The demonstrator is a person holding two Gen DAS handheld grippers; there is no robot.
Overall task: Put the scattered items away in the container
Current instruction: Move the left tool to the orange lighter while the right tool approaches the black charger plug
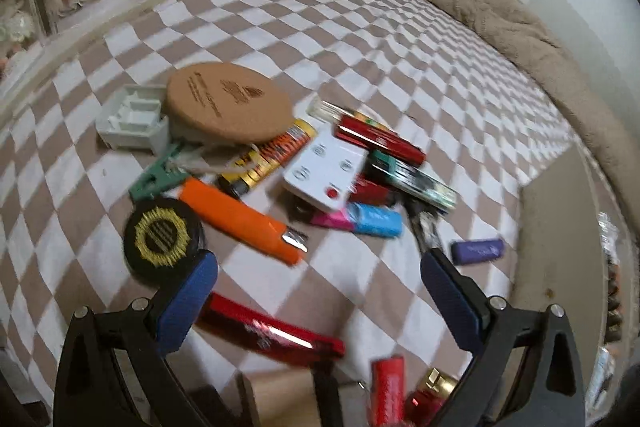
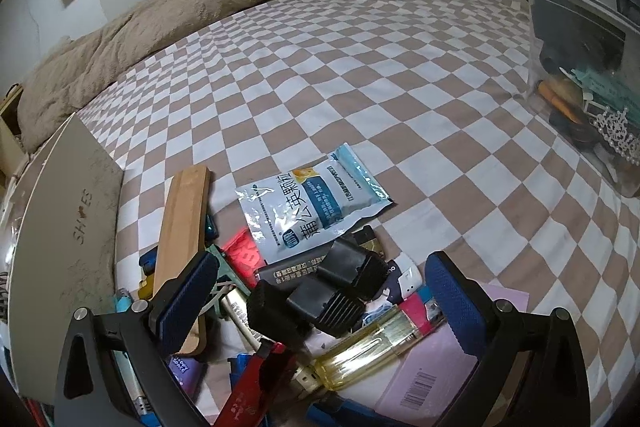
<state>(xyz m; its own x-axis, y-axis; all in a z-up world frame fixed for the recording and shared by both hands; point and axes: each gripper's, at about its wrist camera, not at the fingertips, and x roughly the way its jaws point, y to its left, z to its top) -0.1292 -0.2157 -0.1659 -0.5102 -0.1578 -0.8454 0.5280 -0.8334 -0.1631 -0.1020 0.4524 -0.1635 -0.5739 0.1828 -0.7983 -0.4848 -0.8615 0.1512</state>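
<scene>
In the left wrist view, the left gripper (image 1: 320,291) stands wide apart and holds nothing, its two blue pads at the lower left and lower right of the frame. Between and just below them lies a red lighter (image 1: 272,331), its long axis running from the left pad down toward the lower centre, slanted across the line between the jaws rather than square to it. Above it, an orange lighter (image 1: 240,223) lies on a similar slant, its metal end pointing toward the frame's centre. A black round tin (image 1: 162,239) sits touching or just behind the left pad. Further up, toward the middle of the frame, a white remote (image 1: 326,173) rests on a heap of other lighters, and a cork disc (image 1: 230,103) lies upper left of it. All rest on the checked bedsheet (image 1: 360,47). No container shows clearly here.

In the right wrist view, the right gripper (image 2: 320,291) is likewise spread wide and empty. Between its pads lies a black clip-like object (image 2: 332,291) on top of a pile; a clear yellow lighter (image 2: 360,351) lies below it, slanting from lower centre up toward the right pad. A white sachet (image 2: 308,195) sits above the pile at mid-frame. The clear plastic bin (image 2: 580,39), which already holds things, stands at the far right edge, well apart from the pile.

Judging by this, the red lighter is nearest the left gripper, which would probably need a slight turn to close across the lighter's narrow width; the bin lies closer to the right gripper's side.
</scene>
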